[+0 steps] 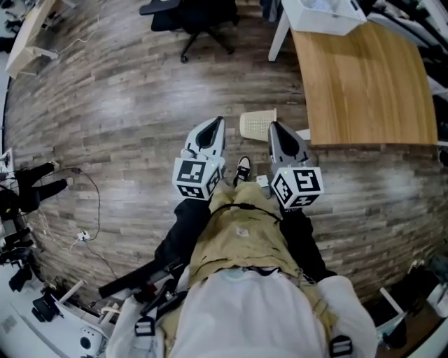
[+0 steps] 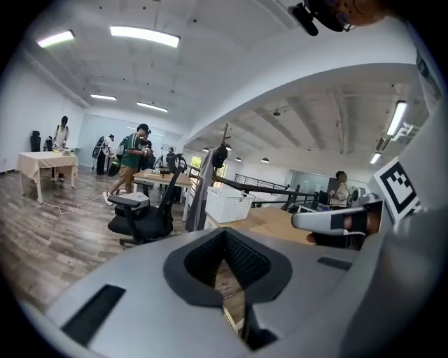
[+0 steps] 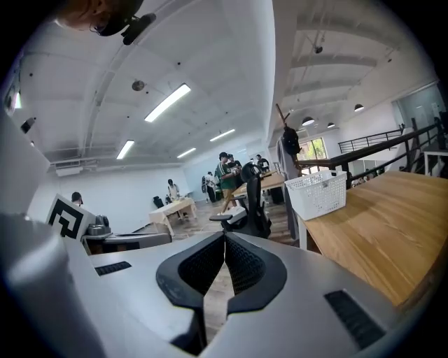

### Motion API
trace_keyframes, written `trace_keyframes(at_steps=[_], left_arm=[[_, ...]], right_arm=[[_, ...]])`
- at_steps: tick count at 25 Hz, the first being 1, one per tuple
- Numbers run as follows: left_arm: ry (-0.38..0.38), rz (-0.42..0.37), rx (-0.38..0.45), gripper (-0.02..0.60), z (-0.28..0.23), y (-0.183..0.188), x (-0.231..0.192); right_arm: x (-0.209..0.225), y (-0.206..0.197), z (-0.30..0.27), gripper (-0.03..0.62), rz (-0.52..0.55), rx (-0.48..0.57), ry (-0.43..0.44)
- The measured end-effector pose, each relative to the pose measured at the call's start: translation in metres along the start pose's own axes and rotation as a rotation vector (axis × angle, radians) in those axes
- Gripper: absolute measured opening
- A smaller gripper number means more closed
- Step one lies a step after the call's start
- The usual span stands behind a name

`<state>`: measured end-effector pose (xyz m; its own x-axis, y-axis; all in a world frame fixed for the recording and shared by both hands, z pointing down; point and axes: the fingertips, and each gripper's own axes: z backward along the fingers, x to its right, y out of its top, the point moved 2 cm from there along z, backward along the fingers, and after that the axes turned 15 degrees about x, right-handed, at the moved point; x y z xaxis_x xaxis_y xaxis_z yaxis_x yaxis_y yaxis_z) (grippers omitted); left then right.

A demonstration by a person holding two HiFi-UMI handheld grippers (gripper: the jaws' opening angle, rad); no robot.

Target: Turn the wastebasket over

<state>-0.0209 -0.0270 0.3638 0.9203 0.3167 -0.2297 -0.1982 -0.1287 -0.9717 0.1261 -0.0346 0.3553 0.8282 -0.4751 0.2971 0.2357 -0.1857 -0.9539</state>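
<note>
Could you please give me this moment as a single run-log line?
phase: pre-grasp | left gripper: shut, empty | right gripper: shut, empty | wastebasket: on floor beside table, untouched

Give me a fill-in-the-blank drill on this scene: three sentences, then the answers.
1. The wastebasket rests on the wood-plank ___, next to the wooden table.
2. The left gripper and the right gripper both have their jaws ___, with nothing between them.
3. The office chair beyond the wastebasket is ___ in colour.

Missing words: floor; shut; black
</note>
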Motion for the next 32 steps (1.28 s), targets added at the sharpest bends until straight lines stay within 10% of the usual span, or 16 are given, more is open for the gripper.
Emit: trace_keyframes(at_steps=[12,22,32], left_arm=[[0.031,0.086,-0.288,0.002,-0.031,-0.112,-0.059],[0.055,0.206,-0.505,0.002,-0.01,-0.262,-0.074],[0.036,0.219,-0.565,0.002,0.005,-0.351,-0.096]], right_arm=[[0.034,-0.124,-0.04,0.02,-0.096,-0.302,-0.079],[0.065,-0.304,-0.015,0.02,-0.217,-0.611,-0.163],[0.117,-0.425,0.012,0.02,-0.241,-0.76,-0.19]])
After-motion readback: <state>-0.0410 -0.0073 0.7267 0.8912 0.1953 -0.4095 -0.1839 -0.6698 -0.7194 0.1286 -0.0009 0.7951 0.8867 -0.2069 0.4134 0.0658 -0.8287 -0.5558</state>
